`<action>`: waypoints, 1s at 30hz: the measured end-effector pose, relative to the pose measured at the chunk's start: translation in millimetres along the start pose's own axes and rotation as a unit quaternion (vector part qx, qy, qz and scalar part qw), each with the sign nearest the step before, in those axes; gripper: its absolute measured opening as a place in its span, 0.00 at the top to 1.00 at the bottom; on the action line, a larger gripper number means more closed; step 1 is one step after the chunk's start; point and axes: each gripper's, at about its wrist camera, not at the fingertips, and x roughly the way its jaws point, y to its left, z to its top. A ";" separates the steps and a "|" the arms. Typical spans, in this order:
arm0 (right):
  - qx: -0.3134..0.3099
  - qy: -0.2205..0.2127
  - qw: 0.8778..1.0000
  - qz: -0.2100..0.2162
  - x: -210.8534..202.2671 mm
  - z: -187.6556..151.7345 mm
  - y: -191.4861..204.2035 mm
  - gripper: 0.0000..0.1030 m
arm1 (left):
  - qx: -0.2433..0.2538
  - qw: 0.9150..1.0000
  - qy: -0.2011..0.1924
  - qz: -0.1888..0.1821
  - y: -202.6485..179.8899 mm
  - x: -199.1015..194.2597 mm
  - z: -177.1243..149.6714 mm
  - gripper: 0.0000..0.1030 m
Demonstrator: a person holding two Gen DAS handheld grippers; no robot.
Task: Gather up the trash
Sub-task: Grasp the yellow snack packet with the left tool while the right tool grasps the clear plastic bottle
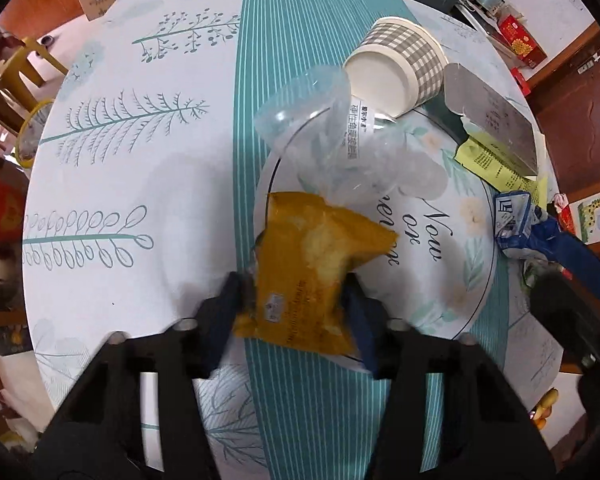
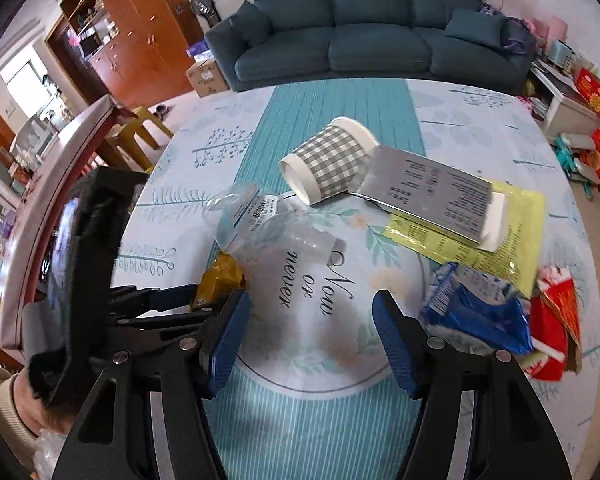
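Note:
My left gripper (image 1: 294, 300) is shut on a yellow snack wrapper (image 1: 316, 256) and holds it over the table; the wrapper also shows in the right wrist view (image 2: 220, 280). A clear plastic bag (image 1: 332, 136) lies beyond it. A grey checked paper cup (image 1: 400, 64) lies on its side at the back. My right gripper (image 2: 310, 320) is open and empty above the round placemat (image 2: 340, 344). A crumpled blue wrapper (image 2: 476, 312) lies just right of its right finger.
A grey carton (image 2: 432, 196) lies on a yellow-green packet (image 2: 496, 240). A red wrapper (image 2: 556, 320) is at the far right. The round table (image 2: 480, 128) has a teal striped runner (image 2: 340, 112). A sofa (image 2: 364, 28) stands behind.

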 end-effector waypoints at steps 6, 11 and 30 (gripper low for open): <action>-0.046 0.009 0.999 0.003 24.6 11.4 23.8 0.37 | -0.015 1.000 -0.004 -0.011 31.6 -6.7 -3.5 0.84; -0.109 0.012 0.994 -0.012 47.7 20.2 47.2 0.37 | -0.042 0.999 -0.009 -0.005 66.5 -18.8 -6.3 0.85; -0.123 0.089 0.988 0.002 117.4 63.7 41.9 0.37 | -0.056 0.998 -0.014 -0.020 107.4 -43.1 -17.0 0.85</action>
